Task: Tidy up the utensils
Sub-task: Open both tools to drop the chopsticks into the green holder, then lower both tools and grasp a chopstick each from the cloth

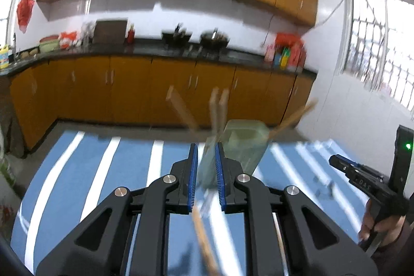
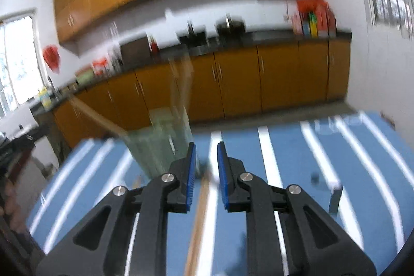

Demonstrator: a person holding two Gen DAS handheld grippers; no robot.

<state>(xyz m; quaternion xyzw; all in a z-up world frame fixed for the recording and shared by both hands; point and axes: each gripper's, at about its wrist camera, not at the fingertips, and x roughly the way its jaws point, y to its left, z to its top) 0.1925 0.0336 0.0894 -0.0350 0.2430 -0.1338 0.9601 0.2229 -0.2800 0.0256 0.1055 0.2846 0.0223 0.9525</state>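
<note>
Left tool [image 1: 206, 146]: jaws narrowly apart, nothing pressed between the blue pads; a blurred wooden stick [image 1: 204, 245] lies on the cloth under the gap, and whether it touches the pads cannot be told.
Right tool [image 2: 205, 146]: jaws narrowly apart, holding nothing; a wooden chopstick [image 2: 199, 224] lies on the cloth below and between them, running toward the near edge.
Right tool from the left wrist view: seen at the right side [image 1: 336, 162], gripped by a hand [image 1: 375, 226].
Desk [image 1: 103, 172]: covered with a blue cloth with white stripes.
Utensil holder [image 1: 243, 144]: pale green, translucent, upright near the far edge of the desk, just beyond the left tool's tips.
Sticks in holder [image 1: 220, 107]: several wooden ones stand in it, splayed outward.
Background: orange cabinets [image 1: 129, 87] along a dark kitchen counter, all blurred.
</note>
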